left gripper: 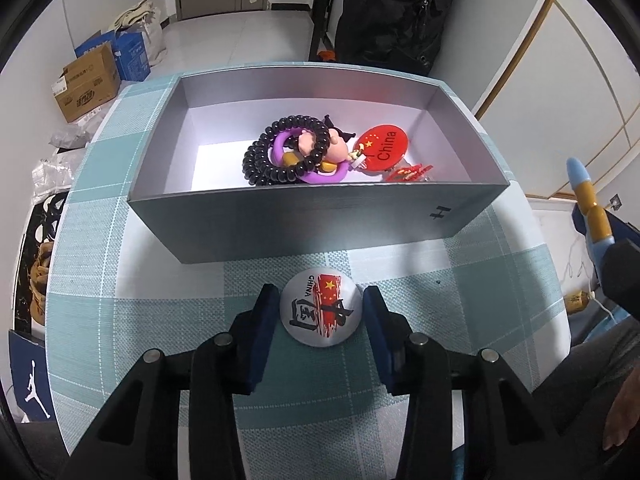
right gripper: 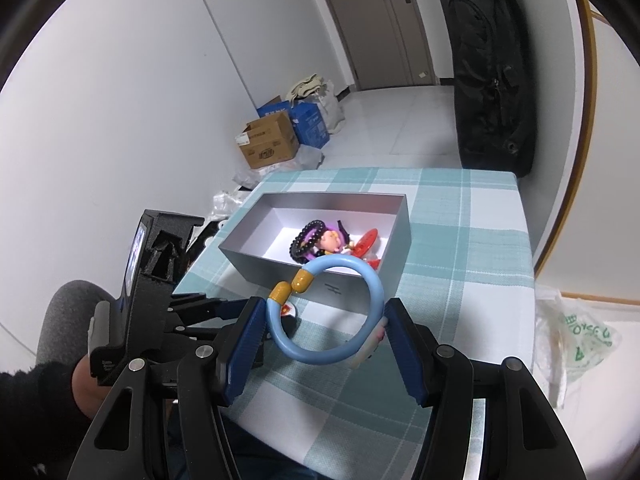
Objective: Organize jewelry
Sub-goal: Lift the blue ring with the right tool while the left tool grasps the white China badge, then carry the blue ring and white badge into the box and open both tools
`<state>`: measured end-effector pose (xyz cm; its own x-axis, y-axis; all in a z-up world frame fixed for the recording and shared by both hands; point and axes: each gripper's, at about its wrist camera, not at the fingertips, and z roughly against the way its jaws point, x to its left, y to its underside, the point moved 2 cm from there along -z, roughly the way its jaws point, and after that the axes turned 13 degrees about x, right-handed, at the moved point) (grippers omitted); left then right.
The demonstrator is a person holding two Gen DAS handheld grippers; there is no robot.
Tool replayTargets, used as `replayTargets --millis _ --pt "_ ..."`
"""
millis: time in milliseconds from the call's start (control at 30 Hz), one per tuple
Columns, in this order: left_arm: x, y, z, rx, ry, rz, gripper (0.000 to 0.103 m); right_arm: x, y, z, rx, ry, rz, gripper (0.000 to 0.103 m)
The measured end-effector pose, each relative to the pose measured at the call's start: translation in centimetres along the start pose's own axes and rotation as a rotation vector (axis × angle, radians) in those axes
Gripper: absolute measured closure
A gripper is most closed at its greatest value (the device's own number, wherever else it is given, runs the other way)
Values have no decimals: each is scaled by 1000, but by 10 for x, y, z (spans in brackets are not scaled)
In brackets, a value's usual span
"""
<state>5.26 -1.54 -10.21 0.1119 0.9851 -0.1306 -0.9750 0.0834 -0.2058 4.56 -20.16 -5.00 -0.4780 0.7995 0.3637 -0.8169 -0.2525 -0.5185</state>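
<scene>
Currently left tongs (left gripper: 322, 312) straddle the round badge (left gripper: 322, 307) on the desk (left gripper: 160, 320), pads at its rim, grip unclear. Right tongs (right gripper: 326, 328) clamp the blue bangle (right gripper: 326, 312); grey box (right gripper: 256, 260) lies just ahead.

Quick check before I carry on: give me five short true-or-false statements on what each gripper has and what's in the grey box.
1. The round white China badge lies on the checked tablecloth between the left gripper's jaws. True.
2. The right gripper holds a purple ring. False: it holds the light blue ring with yellow beads.
3. The open grey box is empty. False: a black bead bracelet and a red oval China tag lie inside.
4. The badge is already in the box. False: it lies in front of it.
5. The blue ring is held above the table. True.
</scene>
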Motion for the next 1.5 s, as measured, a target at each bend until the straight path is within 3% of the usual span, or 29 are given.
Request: replayTargets --millis 400,833,1200,1500 --pt "5 4 7 11 43 1 65 8 -5 -9 13 -14 7 42" --pt "6 -5 45 -112 121 10 65 7 -16 -17 22 -33 -17 42" --pt "20 -22 57 -151 159 24 65 7 -39 -31 27 -61 -27 42" --pt "32 -50 51 -137 203 60 65 3 -66 -42 30 -81 -22 43"
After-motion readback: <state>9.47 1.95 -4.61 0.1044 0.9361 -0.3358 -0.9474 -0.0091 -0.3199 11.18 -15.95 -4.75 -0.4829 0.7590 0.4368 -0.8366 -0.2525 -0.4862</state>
